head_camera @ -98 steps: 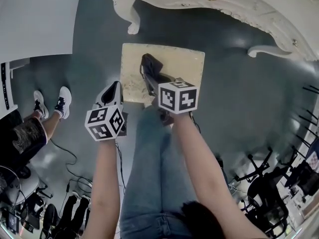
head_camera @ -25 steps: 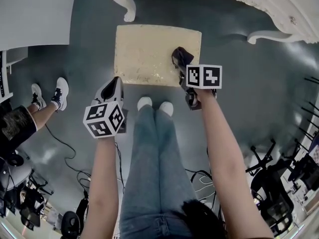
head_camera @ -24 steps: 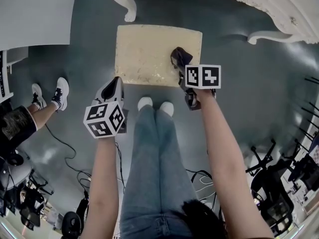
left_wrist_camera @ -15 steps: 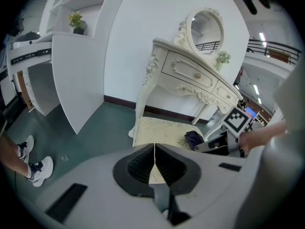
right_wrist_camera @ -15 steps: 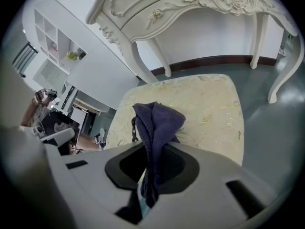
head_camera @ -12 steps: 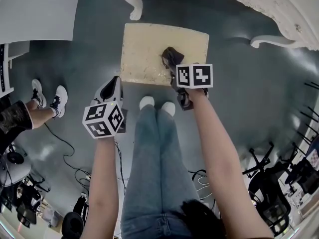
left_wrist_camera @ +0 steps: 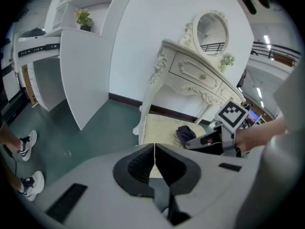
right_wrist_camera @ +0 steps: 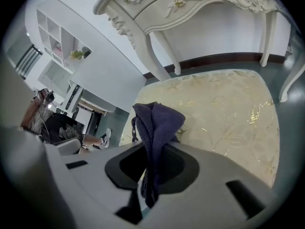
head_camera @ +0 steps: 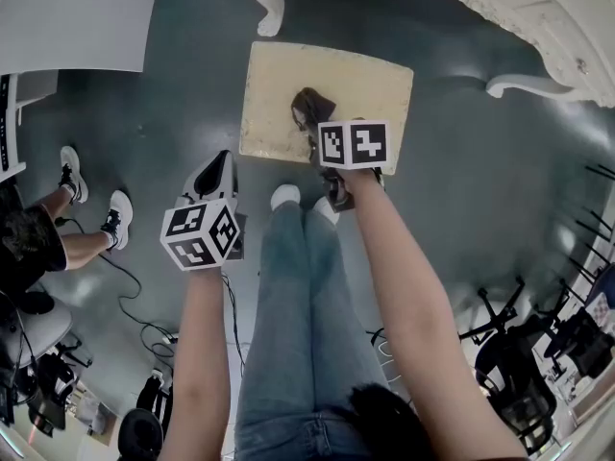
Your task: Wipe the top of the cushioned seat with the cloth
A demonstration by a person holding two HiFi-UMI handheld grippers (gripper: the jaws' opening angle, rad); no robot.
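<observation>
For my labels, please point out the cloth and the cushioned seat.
cloth [right_wrist_camera: 156, 122]: right gripper view, its bunched upper fold.
cushioned seat [head_camera: 370, 80]: head view, bare top surface.

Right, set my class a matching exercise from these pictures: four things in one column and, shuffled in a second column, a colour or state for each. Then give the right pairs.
Things
1. cloth
2. left gripper
3. cushioned seat
4. dressing table

Descriptions
A. cream with a gold pattern
B. shut, holding nothing
C. white, with carved legs
D. dark purple, pinched between the fingers of the right gripper

Pairs: 1-D, 2-B, 3-A, 4-C
</observation>
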